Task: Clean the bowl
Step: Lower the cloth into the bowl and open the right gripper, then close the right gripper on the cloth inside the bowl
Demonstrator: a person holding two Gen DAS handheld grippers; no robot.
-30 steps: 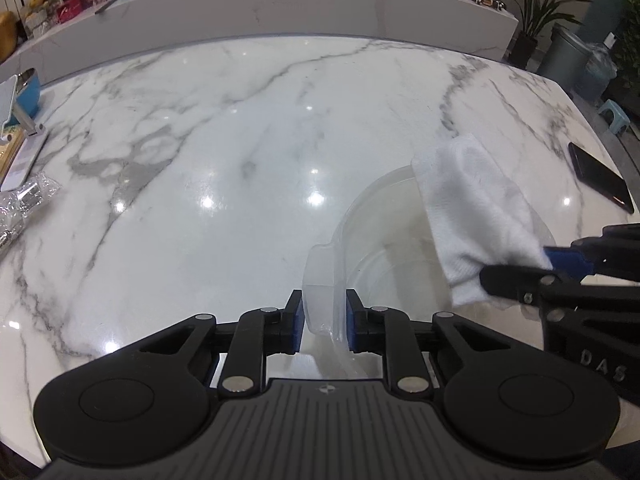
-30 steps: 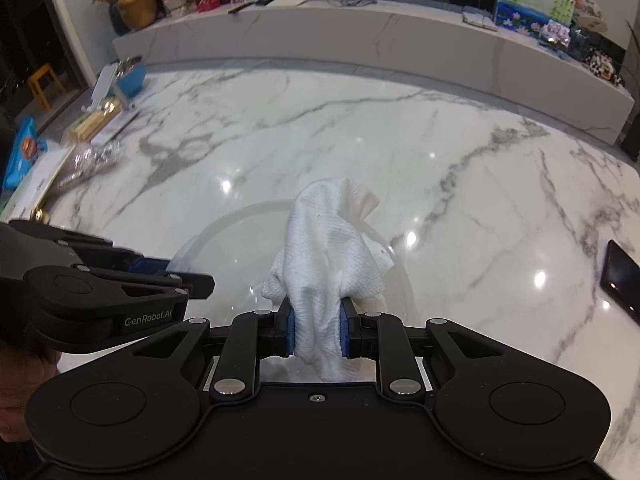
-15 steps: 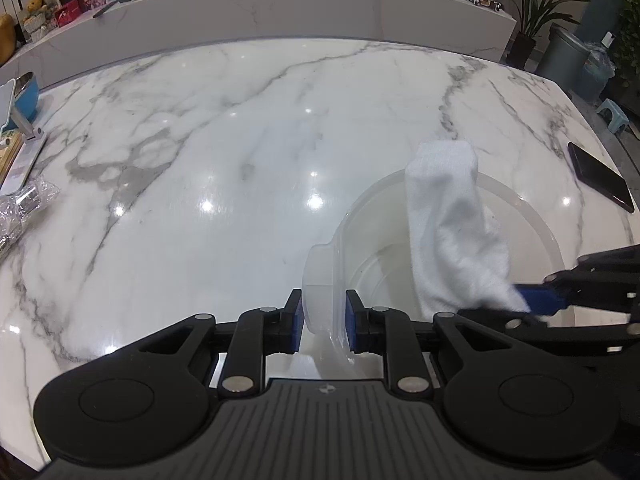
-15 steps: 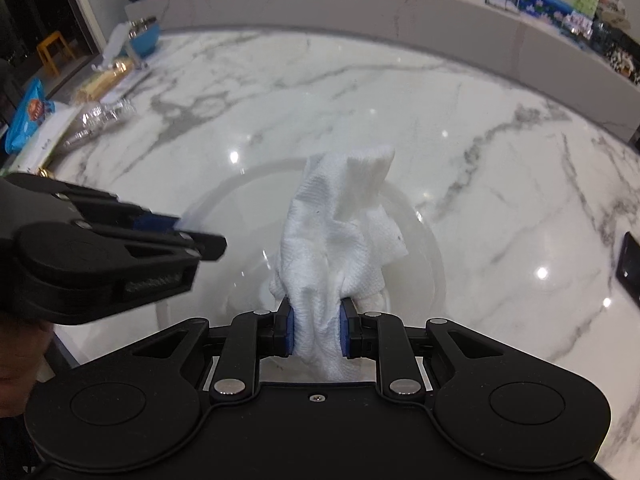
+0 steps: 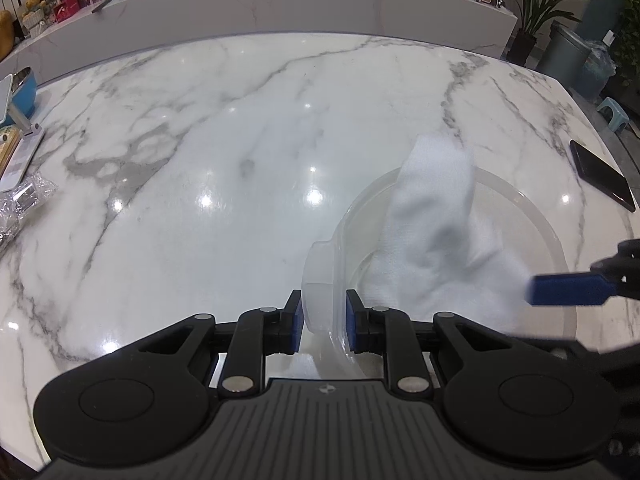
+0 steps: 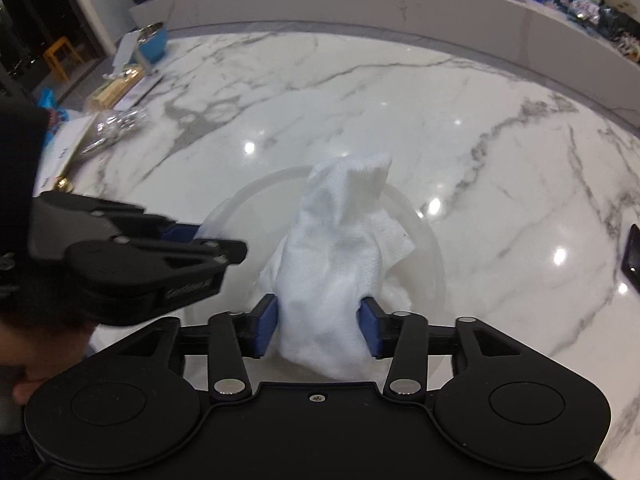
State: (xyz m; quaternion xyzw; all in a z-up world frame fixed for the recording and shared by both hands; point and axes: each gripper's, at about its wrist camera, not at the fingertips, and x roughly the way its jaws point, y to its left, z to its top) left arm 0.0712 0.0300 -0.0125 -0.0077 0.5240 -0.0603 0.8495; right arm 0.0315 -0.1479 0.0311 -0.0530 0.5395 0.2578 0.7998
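A white marble table (image 5: 240, 152) fills both views, with clutter at its upper-left edge and a dark phone (image 5: 602, 174) at the right edge of the left wrist view. The clear plastic bowl (image 5: 536, 216) sits in the lower right of that view, and at lower centre in the right wrist view. The left gripper (image 5: 323, 322) is clamped on the bowl's rim tab at bottom centre, pads pressed to both sides. A white cloth (image 6: 340, 264) stands heaped inside the bowl. The right gripper (image 6: 318, 326) straddles the heap's base; its jaws have just been opening, and the blue pads now stand just off the cloth with a slim gap on each side, so the cloth looks released.

Risks, as I judge them: the cloth, no longer pinched, may slump and leave the bowl only part wiped. If the right gripper pulls away with fabric snagged on a pad, it could drag the light bowl against the left grip and twist the tab free.
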